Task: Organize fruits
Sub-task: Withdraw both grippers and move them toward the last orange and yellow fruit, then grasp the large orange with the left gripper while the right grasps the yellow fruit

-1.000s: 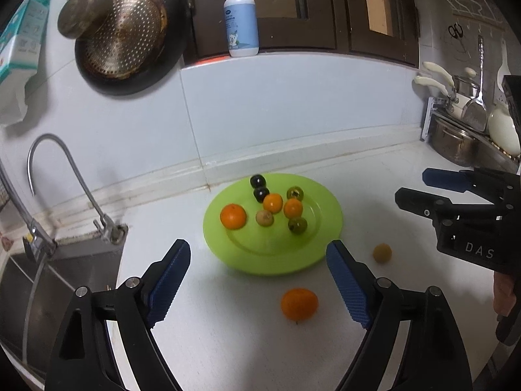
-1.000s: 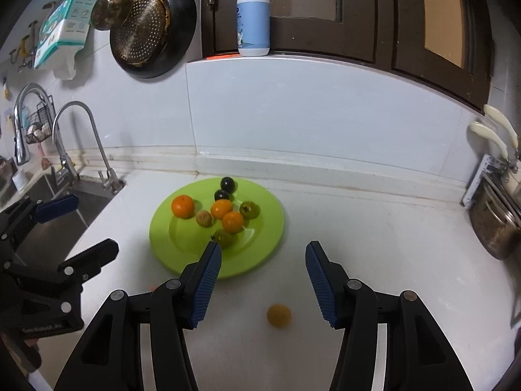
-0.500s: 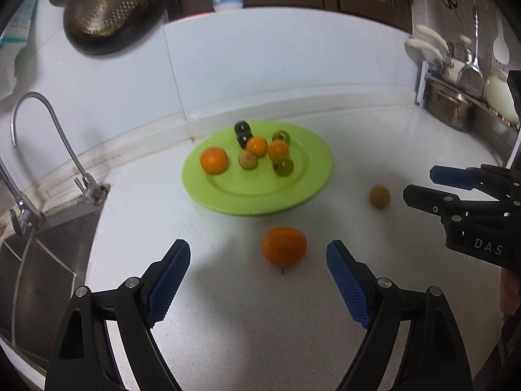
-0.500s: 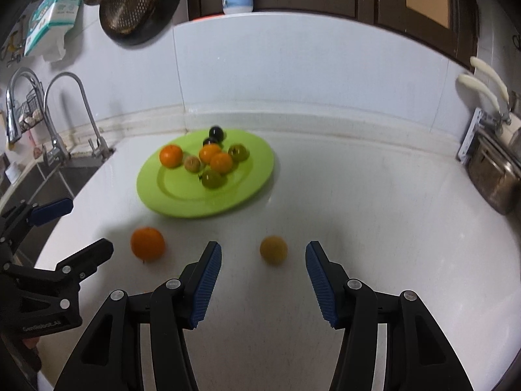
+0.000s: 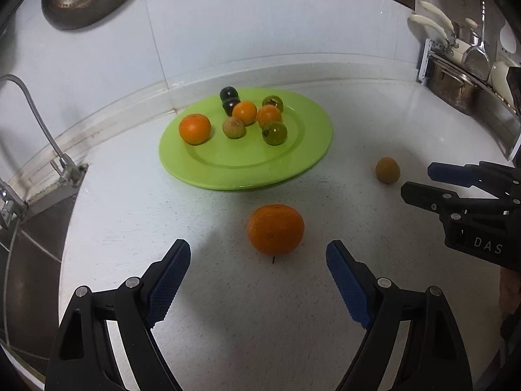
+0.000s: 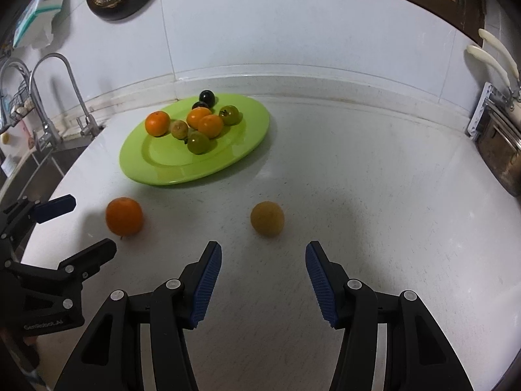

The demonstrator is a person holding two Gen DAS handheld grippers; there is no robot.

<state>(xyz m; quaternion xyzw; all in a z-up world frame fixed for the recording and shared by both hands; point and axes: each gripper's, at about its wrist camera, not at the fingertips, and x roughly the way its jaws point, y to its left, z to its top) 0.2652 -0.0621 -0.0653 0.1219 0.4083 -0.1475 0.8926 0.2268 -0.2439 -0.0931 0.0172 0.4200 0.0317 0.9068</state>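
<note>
Both grippers lowered toward loose orange (image 5: 275,229), right gripper (image 5: 423,182) marked "DAS"

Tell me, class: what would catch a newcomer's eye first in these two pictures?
Probably the bright green plate near the back wall of the white counter, carrying a cluster of small orange, green and dark fruits. Next, the two loose fruits in front of it: an orange just ahead of the open left gripper, and a yellow-brown fruit ahead of the open right gripper.
</note>
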